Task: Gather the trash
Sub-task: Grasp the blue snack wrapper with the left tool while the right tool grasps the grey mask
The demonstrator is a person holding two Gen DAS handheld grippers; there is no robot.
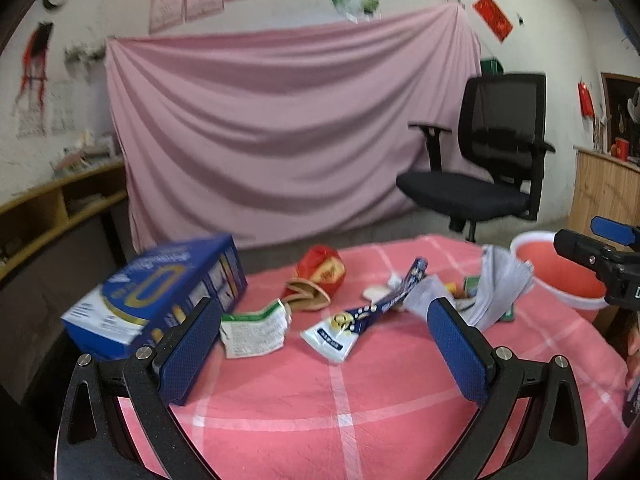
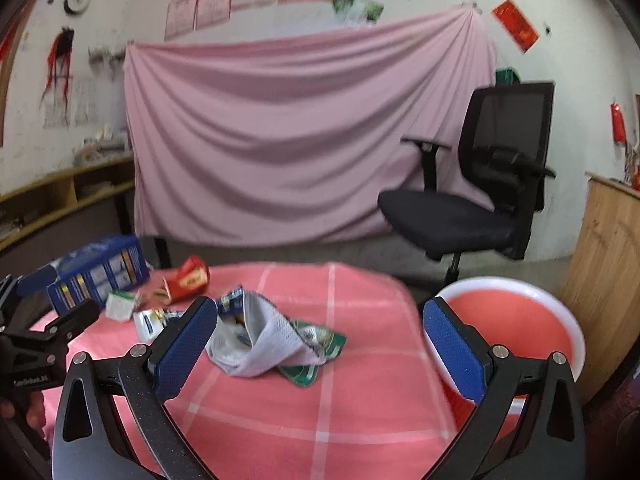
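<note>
Item: litter on a pink checked tabletop (image 1: 340,400), to be gathered into the pink basin (image 2: 512,320).

Landmark: the basin, which sits at the tabletop's right edge and looks bare inside.

Contents, counted outward from the basin:
- Crumpled grey-white paper (image 2: 264,344), nearest the basin, lying on a green wrapper (image 2: 320,344).
- Blue-and-white snack packet (image 1: 360,316), next beyond the paper.
- Red carton (image 1: 320,272), further off toward the back.
- Green-and-white carton (image 1: 252,332), torn open, further still.
- Blue box (image 1: 160,292), farthest from the basin, at the opposite edge.

Tongs:
- Left tongs (image 1: 320,344): spread wide, holding nothing, hovering short of the green-and-white carton and the snack packet.
- Right tongs (image 2: 320,348): spread wide, holding nothing, with the paper just ahead between the pads and the basin beside the right pad.

Handling note (judgement): the step is the first pick.
- Lower the right tongs over the paper's bulk, not its loose flap.
- Pinch low, so the green wrapper may come along.
- Carry sideways and release only once well over the basin's rim.
- Soft paper may slip, so close fully.
</note>
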